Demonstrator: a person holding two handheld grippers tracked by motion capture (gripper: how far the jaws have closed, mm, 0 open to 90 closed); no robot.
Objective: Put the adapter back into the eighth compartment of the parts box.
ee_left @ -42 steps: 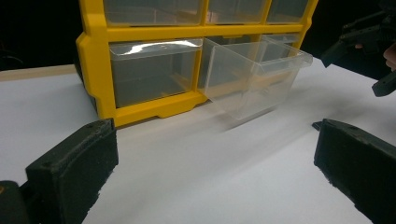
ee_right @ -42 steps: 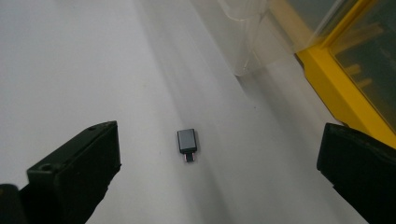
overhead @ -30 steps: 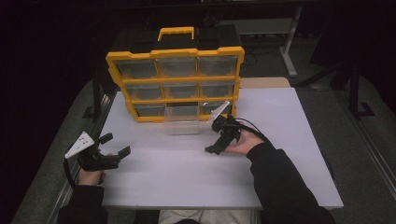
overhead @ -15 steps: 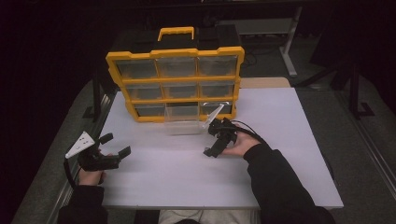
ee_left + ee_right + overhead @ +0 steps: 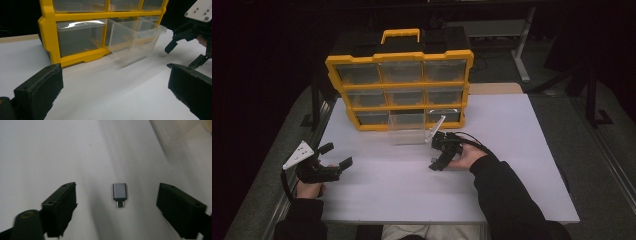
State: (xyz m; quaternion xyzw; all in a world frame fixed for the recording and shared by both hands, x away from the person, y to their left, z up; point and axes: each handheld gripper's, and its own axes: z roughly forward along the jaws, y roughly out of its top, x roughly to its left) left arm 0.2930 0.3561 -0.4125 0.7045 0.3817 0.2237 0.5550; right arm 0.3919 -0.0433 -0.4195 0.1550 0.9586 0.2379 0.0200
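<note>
A small grey USB-C adapter (image 5: 119, 192) lies flat on the white table, plug end toward me, in the right gripper view. My right gripper (image 5: 117, 206) hangs over it, open, a jaw on each side and touching nothing. In the high view the right gripper (image 5: 437, 154) points down at the table just in front of a clear plastic drawer (image 5: 409, 130). That drawer is pulled out of the bottom row of the yellow organizer (image 5: 399, 60). My left gripper (image 5: 336, 155) rests open and empty at the table's left.
The organizer (image 5: 50, 32) stands upright at the back of the white table (image 5: 512, 130), several clear drawers shut in it. The pulled-out drawer (image 5: 135, 37) looks empty. The right gripper (image 5: 190, 47) shows beside it. Bare white table lies between the two hands.
My right gripper has moved a little toward me and to the left, tilting down at the table. The left gripper has stayed put.
</note>
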